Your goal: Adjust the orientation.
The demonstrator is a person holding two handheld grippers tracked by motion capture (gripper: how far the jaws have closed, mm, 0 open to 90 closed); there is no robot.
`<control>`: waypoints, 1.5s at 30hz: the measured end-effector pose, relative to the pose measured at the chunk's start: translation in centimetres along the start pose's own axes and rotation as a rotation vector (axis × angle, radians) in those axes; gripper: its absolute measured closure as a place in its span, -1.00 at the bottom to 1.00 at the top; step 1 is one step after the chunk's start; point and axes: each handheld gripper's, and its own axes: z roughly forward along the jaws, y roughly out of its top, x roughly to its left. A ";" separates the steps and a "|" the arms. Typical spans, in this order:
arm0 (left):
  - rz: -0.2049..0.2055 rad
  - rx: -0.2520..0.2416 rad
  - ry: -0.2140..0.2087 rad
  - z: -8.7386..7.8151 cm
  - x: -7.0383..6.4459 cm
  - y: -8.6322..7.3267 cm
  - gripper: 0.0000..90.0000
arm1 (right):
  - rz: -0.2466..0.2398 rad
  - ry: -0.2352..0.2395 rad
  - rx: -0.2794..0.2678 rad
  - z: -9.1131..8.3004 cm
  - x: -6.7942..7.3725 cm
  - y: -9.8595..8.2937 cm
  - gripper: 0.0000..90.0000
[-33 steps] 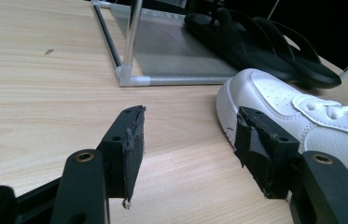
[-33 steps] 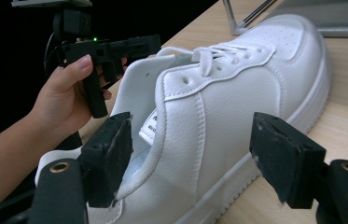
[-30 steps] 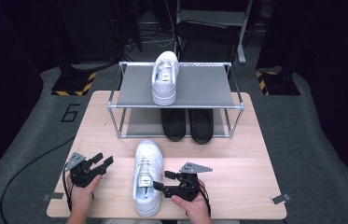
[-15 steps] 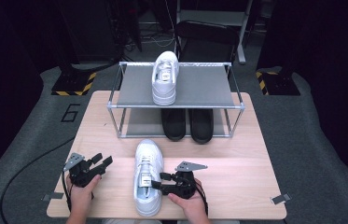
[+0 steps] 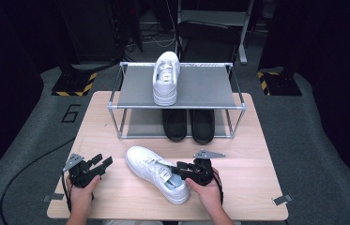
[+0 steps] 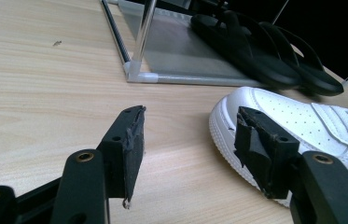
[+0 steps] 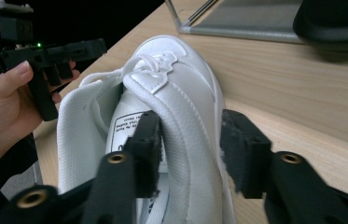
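At about seven o'clock on the table (image 5: 116, 201), the left gripper (image 5: 103, 161) rests with its jaws spread apart, holding nothing, just beside the toe of the white sneaker (image 5: 156, 172). The sneaker lies near six o'clock, toe pointing toward ten o'clock. At five o'clock, the right gripper (image 5: 181, 170) has one jaw inside the shoe's opening and one outside, closing on its side wall (image 7: 188, 140).
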 end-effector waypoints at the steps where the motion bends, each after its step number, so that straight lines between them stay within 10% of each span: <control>1: -0.006 0.011 -0.003 -0.1 0.1 0.0 -0.05 | -0.015 -0.014 0.009 0.1 0.3 0.1 0.17; 28: -0.031 0.006 0.014 -0.3 0.6 0.0 -0.05 | 0.026 0.015 0.154 0.8 -0.1 0.2 0.35; 37: -0.033 0.009 0.017 -0.3 0.7 0.0 -0.05 | 0.084 0.024 0.096 0.6 -0.5 -0.3 0.49; 45: -0.040 0.009 0.020 -0.4 0.8 -0.1 -0.04 | 0.021 -0.022 0.056 0.4 0.1 -0.4 0.69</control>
